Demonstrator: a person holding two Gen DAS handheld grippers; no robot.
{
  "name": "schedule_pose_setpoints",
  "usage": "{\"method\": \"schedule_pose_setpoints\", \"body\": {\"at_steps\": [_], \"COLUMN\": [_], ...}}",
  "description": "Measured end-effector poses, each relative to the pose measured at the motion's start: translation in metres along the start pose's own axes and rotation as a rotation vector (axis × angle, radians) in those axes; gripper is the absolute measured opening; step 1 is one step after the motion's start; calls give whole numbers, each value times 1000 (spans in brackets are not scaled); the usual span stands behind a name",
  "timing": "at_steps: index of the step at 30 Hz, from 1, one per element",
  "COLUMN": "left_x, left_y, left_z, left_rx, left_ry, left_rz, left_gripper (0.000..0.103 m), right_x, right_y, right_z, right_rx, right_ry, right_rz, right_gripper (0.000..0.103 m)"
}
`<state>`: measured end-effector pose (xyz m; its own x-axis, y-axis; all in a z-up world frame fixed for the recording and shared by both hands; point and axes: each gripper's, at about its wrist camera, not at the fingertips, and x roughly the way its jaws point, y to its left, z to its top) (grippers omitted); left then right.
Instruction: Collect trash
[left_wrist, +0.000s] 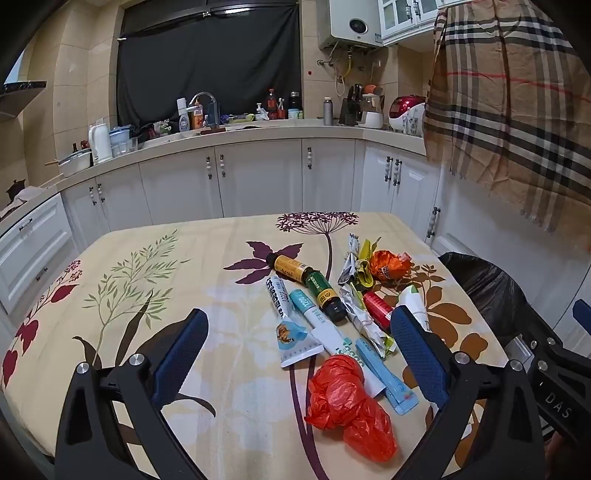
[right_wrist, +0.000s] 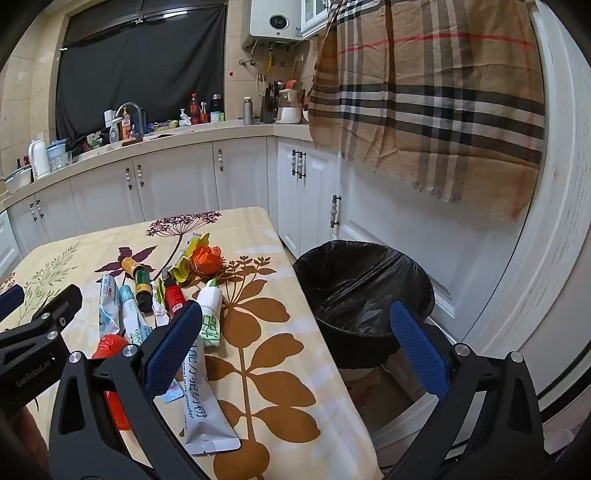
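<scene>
Right under my left tongs (left_wrist: 299, 354) lies a crumpled orange plastic bag (left_wrist: 347, 402), and both sets of tongs stand wide with nothing between them. My right tongs (right_wrist: 299, 347) straddle the table edge, one finger over the trash, the other over the bin (right_wrist: 364, 295), which I read as a ready pose before the first pick. Everything to collect sits bunched toward the table's (left_wrist: 184, 258) right side: squeezed tubes (left_wrist: 291, 332), two small bottles (left_wrist: 314, 286), twisted wrappers (left_wrist: 362, 321), an orange wad (left_wrist: 388, 267), a grey sachet (right_wrist: 199, 406). Lined in black plastic, the bin stands on the floor just beside that edge, so carries look short. A floral cloth covers the table; white kitchen cabinets (left_wrist: 258, 177) and a plaid cloth (right_wrist: 436, 99) hang behind.
</scene>
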<state>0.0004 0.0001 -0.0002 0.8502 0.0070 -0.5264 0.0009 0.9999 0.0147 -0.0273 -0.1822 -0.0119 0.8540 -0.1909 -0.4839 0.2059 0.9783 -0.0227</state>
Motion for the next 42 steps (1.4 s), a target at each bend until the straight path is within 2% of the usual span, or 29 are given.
{"method": "schedule_pose_setpoints", "body": {"at_steps": [14, 42], "left_x": [0, -1], "left_y": [4, 3], "left_z": [3, 2], "left_rx": [-29, -12], "left_ry": [1, -5], "left_rz": [-2, -1], "left_gripper": [96, 96], "right_x": [0, 0], "right_y": [0, 1], "right_z": [2, 2], "right_rx": [3, 4], "right_ry": [-5, -6], "right_rz": [4, 6], "right_gripper": [99, 99]}}
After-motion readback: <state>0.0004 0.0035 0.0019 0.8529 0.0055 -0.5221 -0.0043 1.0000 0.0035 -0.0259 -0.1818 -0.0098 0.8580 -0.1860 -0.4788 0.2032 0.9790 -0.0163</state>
